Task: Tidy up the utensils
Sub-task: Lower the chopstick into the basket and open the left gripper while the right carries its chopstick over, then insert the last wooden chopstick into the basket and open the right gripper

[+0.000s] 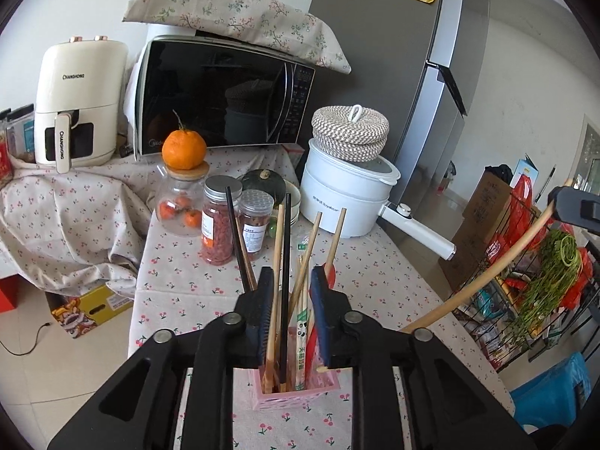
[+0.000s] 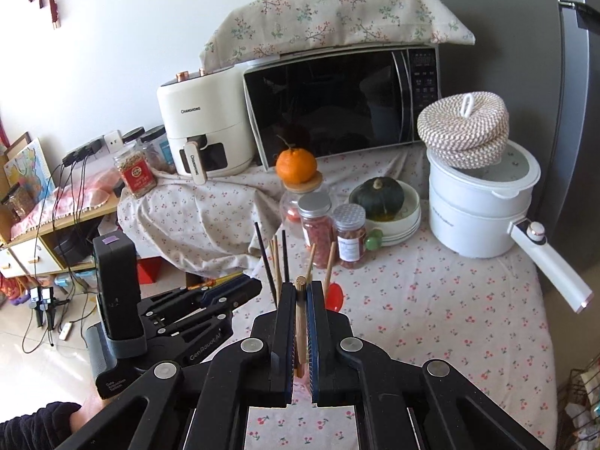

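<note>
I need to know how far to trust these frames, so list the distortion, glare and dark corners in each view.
Left wrist view: fisheye bends the fridge edge, black vignette fills the corners, the microwave door mirrors the room. Right wrist view: same dark corners, straight edges of the fridge bow, the microwave glass throws reflections; daylight is soft, nothing blurred.

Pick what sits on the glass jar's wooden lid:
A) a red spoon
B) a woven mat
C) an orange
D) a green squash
C: the orange rests on the jar; the squash is in a bowl and the woven mat tops the white pot.
</note>
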Demonstrator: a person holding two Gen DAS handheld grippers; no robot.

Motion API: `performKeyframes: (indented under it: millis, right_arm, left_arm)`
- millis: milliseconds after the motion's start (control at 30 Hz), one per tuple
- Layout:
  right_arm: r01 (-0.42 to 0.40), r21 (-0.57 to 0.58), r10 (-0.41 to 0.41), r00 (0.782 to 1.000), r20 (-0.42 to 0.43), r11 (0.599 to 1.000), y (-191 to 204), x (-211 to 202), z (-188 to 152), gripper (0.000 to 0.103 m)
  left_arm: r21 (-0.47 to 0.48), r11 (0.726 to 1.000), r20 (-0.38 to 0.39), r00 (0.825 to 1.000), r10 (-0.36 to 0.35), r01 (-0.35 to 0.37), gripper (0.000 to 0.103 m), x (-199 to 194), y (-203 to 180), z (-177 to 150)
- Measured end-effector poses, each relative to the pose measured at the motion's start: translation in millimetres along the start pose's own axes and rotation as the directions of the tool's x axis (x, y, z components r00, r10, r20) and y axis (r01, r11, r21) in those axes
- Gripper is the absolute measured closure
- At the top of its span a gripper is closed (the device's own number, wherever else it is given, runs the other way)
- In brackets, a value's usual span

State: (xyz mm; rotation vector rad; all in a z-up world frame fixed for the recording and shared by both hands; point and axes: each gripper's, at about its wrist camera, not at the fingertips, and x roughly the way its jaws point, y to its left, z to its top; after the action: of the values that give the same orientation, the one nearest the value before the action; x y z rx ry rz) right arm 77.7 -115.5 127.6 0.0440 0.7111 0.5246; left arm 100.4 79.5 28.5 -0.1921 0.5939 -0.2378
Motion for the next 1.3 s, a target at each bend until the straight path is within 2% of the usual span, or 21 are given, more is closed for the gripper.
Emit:
performKeyframes:
  millis: [67,100,367,433,467,533,600,700,800,933,1033,1167,1300]
  right_arm:
    - [-0.012,0.013,0.012,1.0,-0.026,1.0,-2,10,2,0.099]
    - [-0.018,0.021,0.019,0.999,-0.042,1.0,-3,16,3,0.099]
    - [0.005,0.07,0.007,0.986,-0.166,0.998,-11,70,17,0.098]
    - [-0.015,0.118,0.035,0.985,-0.167,0.993,-15,80,22,0.094]
    - [-0.025,0.153,0.05,0.986,-0.158,0.988,-18,82,25,0.092]
    - [-0.043,0.198,0.07,0.989,-0.133,0.979,-22,79,28,0.065]
    - [-0.049,0.202,0.069,0.993,-0.094,0.978,-22,71,28,0.054]
    - [-0.022,0.181,0.036,0.997,-0.075,0.983,-20,58,23,0.052]
    - [-0.008,0.187,0.019,0.998,-0.058,0.982,-25,47,11,0.042]
    - [0.015,0.198,-0.006,0.999,-0.046,0.98,-33,35,-16,0.029]
    - [0.025,0.215,-0.012,0.998,-0.061,0.976,-39,32,-40,0.025]
    - [0.073,0.196,-0.056,0.994,-0.091,0.978,-42,29,-72,0.019]
    - [0.131,0.169,-0.112,0.986,-0.12,0.977,-45,27,-98,0.007]
  left_arm:
    - [-0.014,1.0,0.006,1.0,0.002,-0.002,0.051,-9,4,-3]
    - [-0.018,1.0,0.004,1.0,0.004,-0.004,0.048,-13,6,-4]
    - [-0.05,0.998,-0.055,0.998,0.032,-0.034,0.039,-26,28,-16]
    - [-0.046,0.998,-0.076,0.996,0.04,-0.043,0.037,-26,31,-19]
    - [-0.043,0.998,-0.086,0.995,0.049,-0.053,0.036,-26,32,-20]
    - [-0.037,0.997,-0.109,0.992,0.063,-0.067,0.032,-26,33,-23]
    - [-0.032,0.997,-0.132,0.989,0.065,-0.07,0.028,-25,32,-25]
    - [-0.02,0.997,-0.163,0.984,0.073,-0.078,0.025,-24,28,-30]
    - [-0.008,0.996,-0.195,0.977,0.09,-0.093,0.02,-24,19,-37]
    - [-0.004,0.997,-0.218,0.973,0.071,-0.074,0.012,-27,5,-43]
    - [0.007,0.996,-0.222,0.971,0.091,-0.092,0.005,-30,-6,-47]
    - [0.024,0.992,-0.216,0.968,0.13,-0.127,0.004,-38,-18,-53]
    - [0.032,0.99,-0.195,0.97,0.142,-0.138,0.004,-48,-30,-59]
